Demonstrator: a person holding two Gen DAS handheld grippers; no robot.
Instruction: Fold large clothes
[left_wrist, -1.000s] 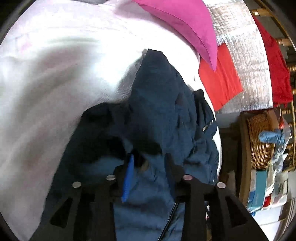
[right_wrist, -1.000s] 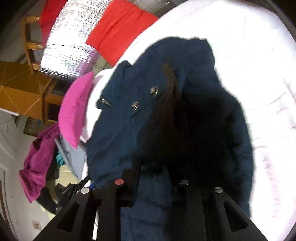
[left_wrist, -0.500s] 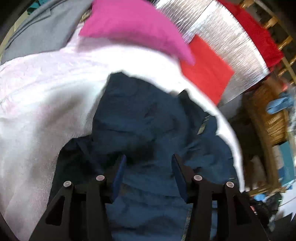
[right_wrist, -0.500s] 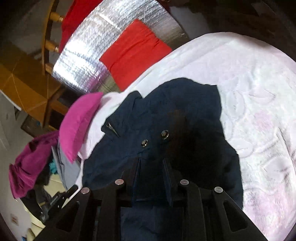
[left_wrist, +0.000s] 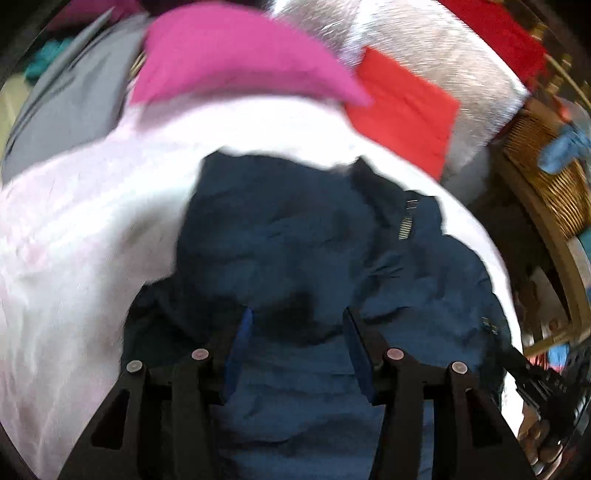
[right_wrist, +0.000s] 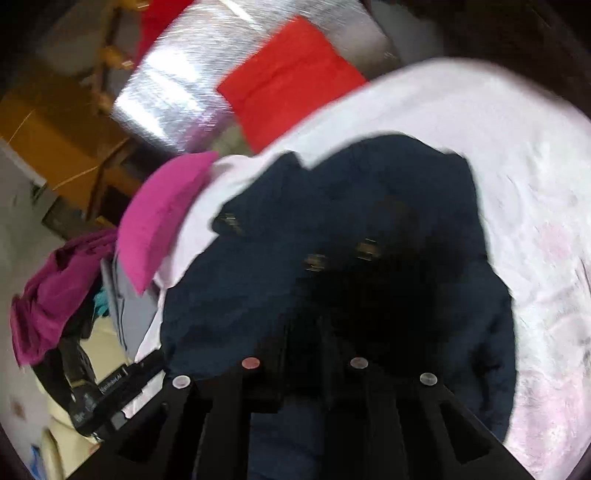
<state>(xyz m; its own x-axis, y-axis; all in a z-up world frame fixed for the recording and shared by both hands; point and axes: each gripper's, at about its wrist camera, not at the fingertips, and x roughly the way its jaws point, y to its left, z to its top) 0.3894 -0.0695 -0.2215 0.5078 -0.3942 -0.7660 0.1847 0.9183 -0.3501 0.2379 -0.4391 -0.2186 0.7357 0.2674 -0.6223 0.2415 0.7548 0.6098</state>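
Observation:
A navy blue jacket (left_wrist: 314, 240) lies spread on the white bed sheet (left_wrist: 74, 258), zipper and snaps showing. My left gripper (left_wrist: 297, 325) hovers over its near part. Its blue pads (left_wrist: 242, 332) stand wide apart and nothing is pinched between them. In the right wrist view the same jacket (right_wrist: 258, 288) lies on the sheet (right_wrist: 517, 166). My right gripper (right_wrist: 306, 328) is above the jacket's dark, shadowed middle. Its jaws are closing, with only a narrow gap left, and I see no cloth pressed between them.
A pink pillow (left_wrist: 229, 62) sits at the bed's far edge, beside a red cloth (left_wrist: 402, 110) on a silver foil panel (right_wrist: 177, 85). A wicker basket (left_wrist: 546, 177) stands to the right. A grey garment (left_wrist: 66, 110) and a magenta one (right_wrist: 51, 288) lie off the bed's side.
My left jaws opened and let go of the jacket fold. Both grippers drew back and up from the jacket while rolling. The right jaws narrowed.

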